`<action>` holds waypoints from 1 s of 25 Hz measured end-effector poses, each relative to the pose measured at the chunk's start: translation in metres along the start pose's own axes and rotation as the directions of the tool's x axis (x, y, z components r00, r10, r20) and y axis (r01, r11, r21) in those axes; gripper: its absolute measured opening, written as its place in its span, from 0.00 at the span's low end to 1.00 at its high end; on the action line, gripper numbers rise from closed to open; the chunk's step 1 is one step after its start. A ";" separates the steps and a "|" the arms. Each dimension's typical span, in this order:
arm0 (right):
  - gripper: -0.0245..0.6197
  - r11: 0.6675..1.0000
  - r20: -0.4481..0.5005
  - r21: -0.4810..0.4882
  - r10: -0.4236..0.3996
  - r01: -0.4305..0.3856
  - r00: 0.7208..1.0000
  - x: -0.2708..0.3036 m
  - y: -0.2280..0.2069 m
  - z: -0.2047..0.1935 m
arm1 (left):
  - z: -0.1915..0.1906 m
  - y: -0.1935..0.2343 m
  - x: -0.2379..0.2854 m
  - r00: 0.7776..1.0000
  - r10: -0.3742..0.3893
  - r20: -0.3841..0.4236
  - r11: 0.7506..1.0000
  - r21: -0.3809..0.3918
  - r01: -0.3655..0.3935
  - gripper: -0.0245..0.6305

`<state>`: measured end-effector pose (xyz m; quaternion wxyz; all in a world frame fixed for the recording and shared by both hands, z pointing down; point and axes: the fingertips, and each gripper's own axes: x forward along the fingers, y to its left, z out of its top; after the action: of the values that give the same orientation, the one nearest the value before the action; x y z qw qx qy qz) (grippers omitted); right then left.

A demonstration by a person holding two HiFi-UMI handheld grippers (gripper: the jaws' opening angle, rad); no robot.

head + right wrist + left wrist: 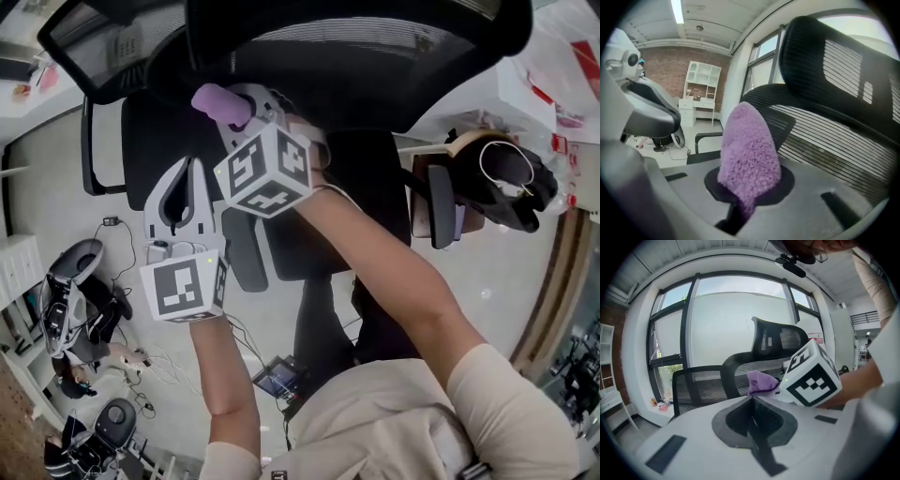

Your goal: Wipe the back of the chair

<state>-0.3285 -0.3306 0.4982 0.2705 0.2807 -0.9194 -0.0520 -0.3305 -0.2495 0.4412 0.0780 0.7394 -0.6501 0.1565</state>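
The reference point is the black mesh chair back (375, 56), with its headrest (834, 56) mounted above it.

1. Right gripper (246, 111): positioned at the near-left edge of the chair back. Its jaws are clamped on a purple cloth (221, 101). The cloth stands up out of the jaws as a fluffy rounded wad, with its tip toward the ribbed mesh. In the right gripper view the cloth (750, 150) overlaps the mesh (825, 136). No view confirms whether it touches the mesh.

2. Left gripper (192, 169): positioned below and to the left of the right gripper, farther from the chair back. Its jaws are pressed together, with nothing between them. In the left gripper view the dark pads meet along a single line (752, 401). Beyond the pads, the same view shows the cloth (761, 382) and the right gripper's marker cube (811, 376) in front of the chair back (759, 366).

3. Second chair (103, 47): also black mesh, standing left of the chair back, just beside it.

4. Operator: both bare forearms reach toward the chair back from below. The right forearm (394, 272) crosses above the chair's seat. A beige sleeve (506, 403) covers the upper arm.

5. Floor: loose cables (141, 375) lie well to the left of the chair back.
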 end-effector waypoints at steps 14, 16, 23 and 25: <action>0.07 0.888 -0.200 0.194 -0.380 0.416 0.903 -0.158 -0.231 -0.176 | 0.034 -0.132 0.057 0.977 -0.212 0.008 0.975 0.069 0.211 0.05; 0.07 0.850 -0.239 0.226 -0.425 0.475 0.873 -0.182 -0.258 -0.196 | 0.036 -0.140 0.059 0.975 -0.224 0.015 0.972 0.074 0.222 0.05; 0.07 0.777 -0.317 0.245 -0.502 0.580 0.805 -0.213 -0.285 -0.225 | 0.035 -0.143 0.057 0.974 -0.226 0.028 0.972 0.076 0.223 0.05; 0.06 0.777 -0.318 0.243 -0.502 0.581 0.804 -0.208 -0.281 -0.221 | 0.034 -0.137 0.054 0.977 -0.213 0.022 0.975 0.069 0.211 0.05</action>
<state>0.0699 -0.4400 0.5182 0.3000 0.5799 -0.7551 0.0597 -0.1854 -0.2914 0.4396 0.0602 0.8090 -0.5630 0.1580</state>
